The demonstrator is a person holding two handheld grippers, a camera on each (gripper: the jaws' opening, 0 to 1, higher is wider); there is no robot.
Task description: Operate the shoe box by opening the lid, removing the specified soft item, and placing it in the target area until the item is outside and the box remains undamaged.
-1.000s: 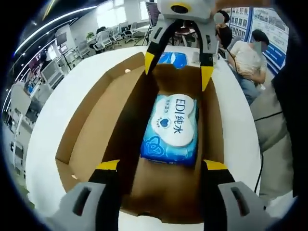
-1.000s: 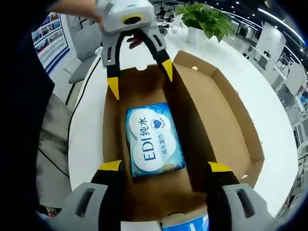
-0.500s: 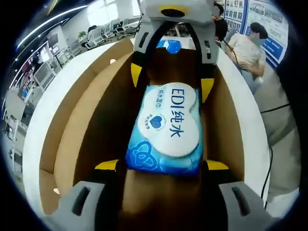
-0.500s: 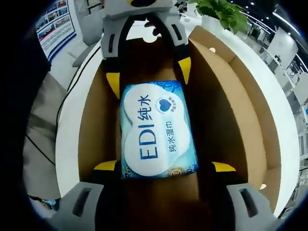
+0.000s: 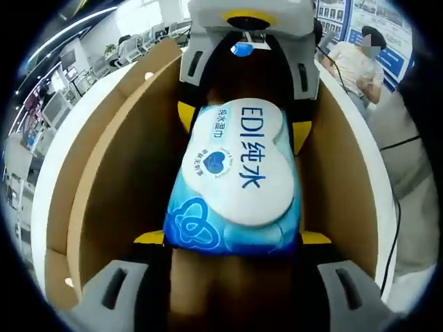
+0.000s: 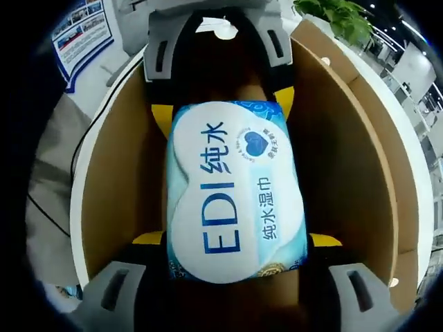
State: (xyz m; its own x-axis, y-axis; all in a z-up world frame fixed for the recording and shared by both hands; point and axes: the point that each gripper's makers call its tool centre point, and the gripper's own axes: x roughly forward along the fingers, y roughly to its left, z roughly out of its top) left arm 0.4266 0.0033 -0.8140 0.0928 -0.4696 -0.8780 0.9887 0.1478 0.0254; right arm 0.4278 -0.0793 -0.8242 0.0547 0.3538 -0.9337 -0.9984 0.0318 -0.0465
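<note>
Inside the open shoe box (image 5: 104, 180), both grippers straddle opposite ends of the wipes pack (image 5: 235, 176): left gripper (image 5: 232, 238) and right gripper (image 6: 235, 240) jaws spread, ready to clamp.

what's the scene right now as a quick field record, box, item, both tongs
box: brown cardboard shoe box, lid open
item: blue and white wet wipes pack, printed EDI, lying inside the box
left tongs: open, yellow-tipped jaws straddling one end of the pack
right tongs: open, jaws straddling the opposite end of the pack
contact: cannot tell whether the jaws touch the pack yet
surface: box sits on a white table
background: a seated person and a potted plant
task state: pack not yet out of the box
</note>
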